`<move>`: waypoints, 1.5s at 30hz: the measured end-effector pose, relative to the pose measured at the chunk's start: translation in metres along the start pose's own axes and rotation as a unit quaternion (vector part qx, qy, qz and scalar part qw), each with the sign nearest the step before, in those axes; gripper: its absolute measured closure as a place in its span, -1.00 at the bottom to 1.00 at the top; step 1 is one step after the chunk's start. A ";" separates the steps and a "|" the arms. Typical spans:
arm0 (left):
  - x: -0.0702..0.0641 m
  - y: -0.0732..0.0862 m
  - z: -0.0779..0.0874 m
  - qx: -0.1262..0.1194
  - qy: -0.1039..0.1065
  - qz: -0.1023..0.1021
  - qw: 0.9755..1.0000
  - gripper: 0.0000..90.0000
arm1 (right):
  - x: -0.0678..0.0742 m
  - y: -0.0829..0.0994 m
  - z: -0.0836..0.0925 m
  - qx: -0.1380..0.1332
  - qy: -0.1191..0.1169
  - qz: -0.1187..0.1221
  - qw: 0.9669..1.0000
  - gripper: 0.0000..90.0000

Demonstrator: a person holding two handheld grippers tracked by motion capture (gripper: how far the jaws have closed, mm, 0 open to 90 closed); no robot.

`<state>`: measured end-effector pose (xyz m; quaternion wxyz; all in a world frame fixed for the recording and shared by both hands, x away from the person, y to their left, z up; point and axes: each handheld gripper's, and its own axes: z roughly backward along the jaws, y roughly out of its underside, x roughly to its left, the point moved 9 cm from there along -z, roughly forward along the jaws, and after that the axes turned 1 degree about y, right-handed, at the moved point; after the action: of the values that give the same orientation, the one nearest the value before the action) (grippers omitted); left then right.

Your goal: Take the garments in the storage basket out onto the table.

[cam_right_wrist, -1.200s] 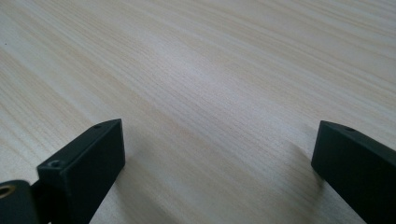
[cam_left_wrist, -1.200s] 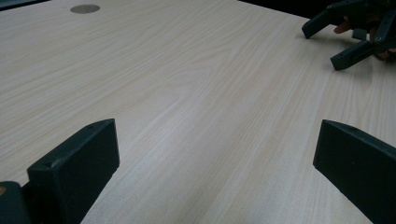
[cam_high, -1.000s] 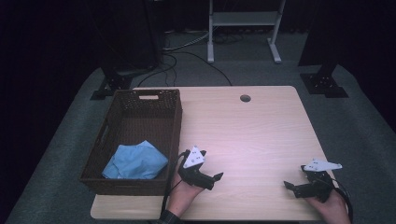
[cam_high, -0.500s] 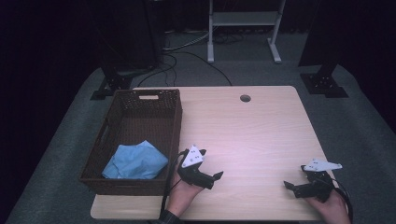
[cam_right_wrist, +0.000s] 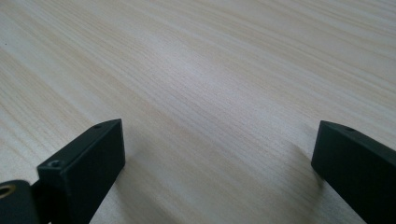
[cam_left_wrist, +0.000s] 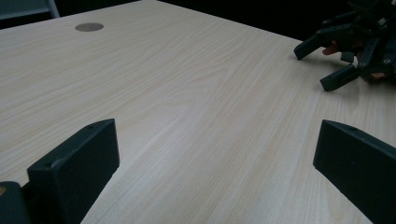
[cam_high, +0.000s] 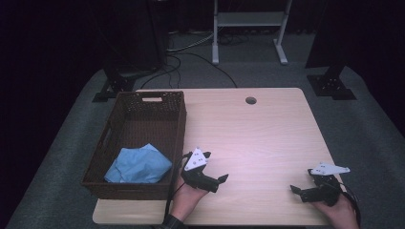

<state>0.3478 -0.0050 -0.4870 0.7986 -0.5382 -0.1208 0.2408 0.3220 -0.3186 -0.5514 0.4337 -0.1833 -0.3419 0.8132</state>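
Both jaws wide and empty, the left gripper point(cam_high: 220, 180) and right gripper point(cam_high: 297, 190) rest on the table point(cam_high: 267, 133); reaching for the blue cloth point(cam_high: 138, 164) risks snagging the wicker basket point(cam_high: 179, 126) wall

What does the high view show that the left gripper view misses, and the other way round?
High view alone: the brown basket at the table's left with a blue cloth inside, both hands, and the stands and cables on the floor behind. Left gripper view alone: a close look along the left gripper, its jaws spread wide over bare wood with nothing between them. Both: the wooden table, its round hole, and the right gripper, jaws open.
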 end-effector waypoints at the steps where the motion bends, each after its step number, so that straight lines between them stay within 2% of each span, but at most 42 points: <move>1: 0.000 0.000 0.000 -0.001 0.000 0.000 1.000 -1.00 | 0.000 0.000 0.000 0.000 0.000 0.000 1.000 -0.96; 12: 0.000 -0.006 0.002 -0.005 0.000 -0.003 1.000 -1.00 | 0.000 0.000 0.000 0.000 0.001 0.000 1.000 -0.96; 15: 0.001 -0.009 0.004 -0.012 0.002 0.002 1.000 -1.00 | 0.000 0.000 0.000 0.000 0.001 0.000 1.000 -0.96; 45: 0.001 -0.014 0.006 -0.013 0.005 0.004 1.000 -1.00 | 0.000 0.000 0.000 0.000 0.001 0.000 1.000 -0.96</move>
<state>0.3492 -0.0042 -0.4719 0.7912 -0.5500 -0.1183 0.2396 0.3223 -0.3189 -0.5514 0.4343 -0.1843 -0.3418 0.8128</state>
